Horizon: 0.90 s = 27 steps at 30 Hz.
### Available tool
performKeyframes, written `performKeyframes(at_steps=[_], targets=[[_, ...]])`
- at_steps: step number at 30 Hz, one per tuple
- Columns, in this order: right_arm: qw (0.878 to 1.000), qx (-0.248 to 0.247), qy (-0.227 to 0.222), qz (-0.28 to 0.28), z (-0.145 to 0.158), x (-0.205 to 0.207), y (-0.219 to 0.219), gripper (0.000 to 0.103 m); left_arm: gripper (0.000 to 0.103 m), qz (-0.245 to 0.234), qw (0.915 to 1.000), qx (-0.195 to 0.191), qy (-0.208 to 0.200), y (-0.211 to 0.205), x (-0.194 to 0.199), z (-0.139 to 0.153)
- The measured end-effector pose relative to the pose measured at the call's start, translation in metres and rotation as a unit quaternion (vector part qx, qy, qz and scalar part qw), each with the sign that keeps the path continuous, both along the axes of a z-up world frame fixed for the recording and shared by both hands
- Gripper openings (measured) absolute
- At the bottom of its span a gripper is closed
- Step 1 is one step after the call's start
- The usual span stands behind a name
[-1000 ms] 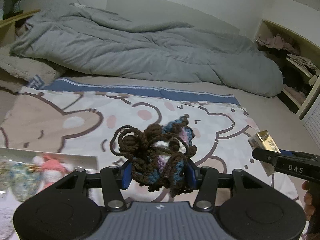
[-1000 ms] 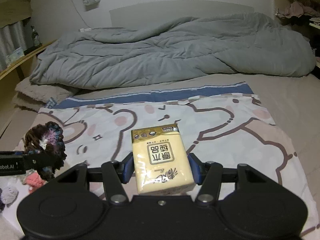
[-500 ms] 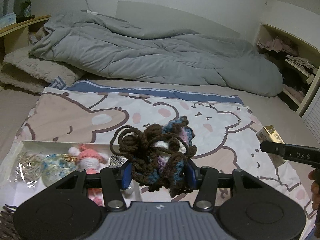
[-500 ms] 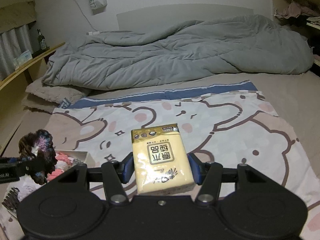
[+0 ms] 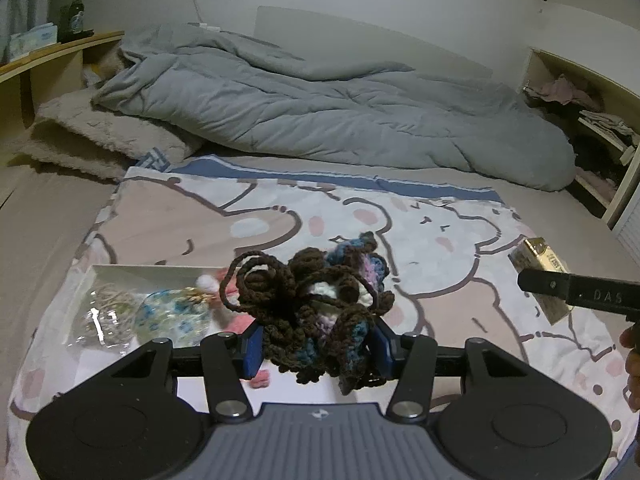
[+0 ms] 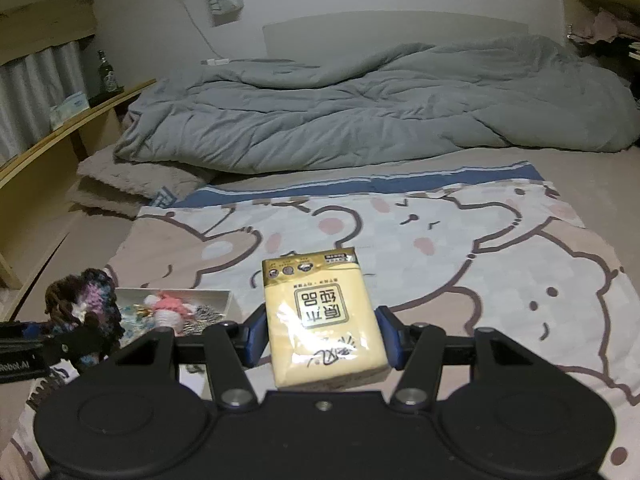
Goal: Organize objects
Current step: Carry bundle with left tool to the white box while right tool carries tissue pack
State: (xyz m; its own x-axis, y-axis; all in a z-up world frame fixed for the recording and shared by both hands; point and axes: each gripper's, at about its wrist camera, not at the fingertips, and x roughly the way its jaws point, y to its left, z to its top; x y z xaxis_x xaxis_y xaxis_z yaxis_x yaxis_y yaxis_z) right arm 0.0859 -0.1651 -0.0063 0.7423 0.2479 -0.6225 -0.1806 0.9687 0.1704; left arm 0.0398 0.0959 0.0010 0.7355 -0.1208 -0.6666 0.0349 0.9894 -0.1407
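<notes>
Both grippers loaded, held above the cartoon blanket (image 6: 460, 240).

Left gripper (image 5: 316, 346) is clamped on the crocheted yarn bundle (image 5: 316, 308), which sits between the blue pads and bulges forward and up, over the near right end of the white tray (image 5: 132, 270). Right gripper (image 6: 320, 338) is clamped on the yellow tissue pack (image 6: 322, 316), lengthwise between the pads, label up. Both point level toward the grey duvet (image 6: 360, 116); tray is lower left of the right gripper.

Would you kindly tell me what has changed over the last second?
Both grippers drew back and up: the white tray of trinkets has come fully into view. Unchanged: left gripper grips the crocheted yarn bundle, right gripper the yellow tissue pack.
</notes>
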Motion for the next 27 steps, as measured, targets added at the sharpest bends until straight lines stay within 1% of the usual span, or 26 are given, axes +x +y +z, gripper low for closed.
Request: performKeyframes(at_steps=[6,9,17,23,27], targets=[[1.0,0.001,0.004,0.009,-0.002,-0.008,0.024,0.057,0.053,0.001,0.9999,0.013,0.0,0.018,-0.01,-0.002],[1.0,0.004,0.007,0.016,-0.004,-0.011,0.035,0.057,0.053,0.0,0.9999,0.013,0.0,0.026,-0.013,-0.004],[0.998,0.026,0.025,0.043,-0.012,-0.017,0.063,0.057,0.053,-0.012,0.9998,0.014,0.01,0.041,-0.02,-0.008],[0.997,0.037,0.046,0.058,-0.02,-0.021,0.087,0.057,0.053,-0.021,0.999,0.024,0.031,0.051,-0.024,-0.022],[0.995,0.043,0.063,0.067,-0.03,-0.022,0.103,0.057,0.053,-0.023,0.9978,0.038,0.048,0.058,-0.025,-0.033]])
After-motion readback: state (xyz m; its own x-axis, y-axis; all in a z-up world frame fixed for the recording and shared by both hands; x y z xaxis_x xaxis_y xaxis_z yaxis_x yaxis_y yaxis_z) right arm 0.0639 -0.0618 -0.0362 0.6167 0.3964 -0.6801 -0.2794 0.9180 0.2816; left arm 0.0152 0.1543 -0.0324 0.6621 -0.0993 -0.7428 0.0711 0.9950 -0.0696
